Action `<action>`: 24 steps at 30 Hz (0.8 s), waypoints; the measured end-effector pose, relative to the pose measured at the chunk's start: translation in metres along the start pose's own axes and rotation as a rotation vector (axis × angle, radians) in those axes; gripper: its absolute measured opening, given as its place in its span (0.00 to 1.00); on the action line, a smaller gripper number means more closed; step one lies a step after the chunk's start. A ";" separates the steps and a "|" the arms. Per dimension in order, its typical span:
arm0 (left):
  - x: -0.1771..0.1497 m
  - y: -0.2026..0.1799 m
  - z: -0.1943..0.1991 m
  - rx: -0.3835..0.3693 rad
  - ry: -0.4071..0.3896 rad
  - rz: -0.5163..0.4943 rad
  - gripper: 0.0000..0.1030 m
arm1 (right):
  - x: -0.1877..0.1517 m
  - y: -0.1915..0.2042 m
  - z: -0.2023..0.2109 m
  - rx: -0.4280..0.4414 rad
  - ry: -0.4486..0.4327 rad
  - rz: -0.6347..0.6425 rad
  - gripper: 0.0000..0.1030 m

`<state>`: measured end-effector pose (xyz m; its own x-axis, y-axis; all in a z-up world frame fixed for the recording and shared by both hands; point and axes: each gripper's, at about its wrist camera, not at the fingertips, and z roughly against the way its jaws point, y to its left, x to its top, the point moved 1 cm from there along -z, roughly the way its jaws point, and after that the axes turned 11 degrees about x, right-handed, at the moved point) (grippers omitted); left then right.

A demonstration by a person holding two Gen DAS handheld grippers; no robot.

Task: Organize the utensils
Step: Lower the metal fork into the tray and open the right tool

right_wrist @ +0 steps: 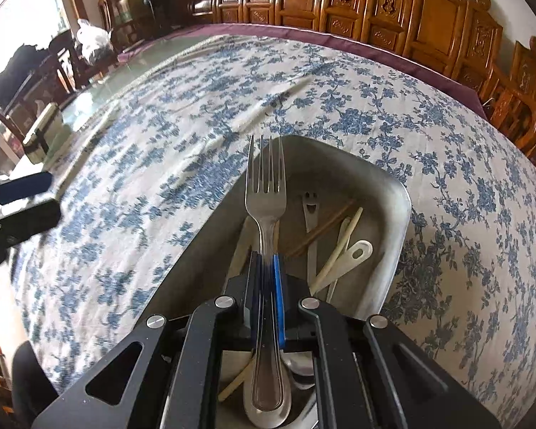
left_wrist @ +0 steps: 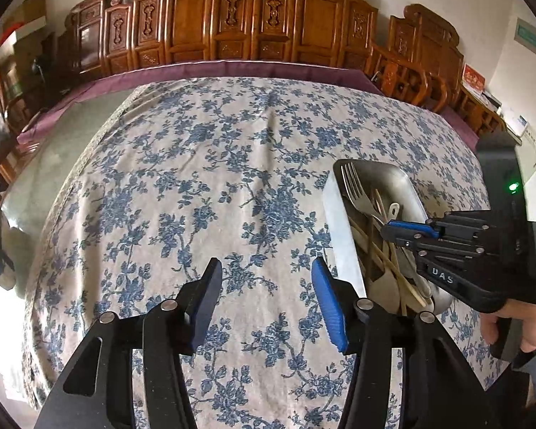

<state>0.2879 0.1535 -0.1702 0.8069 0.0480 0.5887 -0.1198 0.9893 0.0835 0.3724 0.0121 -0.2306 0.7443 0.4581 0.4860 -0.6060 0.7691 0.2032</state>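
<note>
While the fork (right_wrist: 266, 193) is pinched by its neck in the right gripper (right_wrist: 267, 279), it hangs over the metal tray (right_wrist: 393, 193) w/ its prongs pointing away, so it's not put down yet. It's the last thing I can see left to drop in. No other utensils lie out on the flowered cloth (left_wrist: 196, 164), so I think the job is nearly done, maybe just this one drop to go.

Count, as far as I can tell: 1 fork in the grip. In the tray there's 1 metal piece w/ a smiley face cut in it (right_wrist: 310, 203), 1 white spoon handle w/ a hole (right_wrist: 357, 250), a few thin chopsticks (right_wrist: 325, 227) (2 brown, 2 pale, approx., they cross so it's hard to be sure). Spoon bowls show under the gripper but I can't count them. 1 tray.

The left gripper (left_wrist: 268, 286) is spread wide w/ nothing in it, over bare cloth just beside the tray. A hand (left_wrist: 518, 325) holds the right tool. Carved wood chairs (left_wrist: 232, 18) stand behind the table.
</note>
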 end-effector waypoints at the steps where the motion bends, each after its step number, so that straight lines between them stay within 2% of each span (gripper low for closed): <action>1: 0.000 0.001 0.001 0.005 -0.007 0.005 0.60 | 0.000 -0.001 -0.002 -0.010 0.003 0.000 0.08; 9: 0.000 0.005 0.011 0.000 -0.045 0.026 0.69 | 0.001 -0.021 -0.005 -0.034 0.006 -0.046 0.08; 24: -0.002 -0.002 0.022 0.004 -0.051 0.027 0.70 | -0.001 -0.002 0.023 0.034 -0.079 -0.012 0.09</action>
<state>0.2734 0.1485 -0.1536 0.7729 0.0680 0.6309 -0.1439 0.9871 0.0699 0.3664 0.0000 -0.2122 0.7281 0.4107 0.5488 -0.6071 0.7581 0.2381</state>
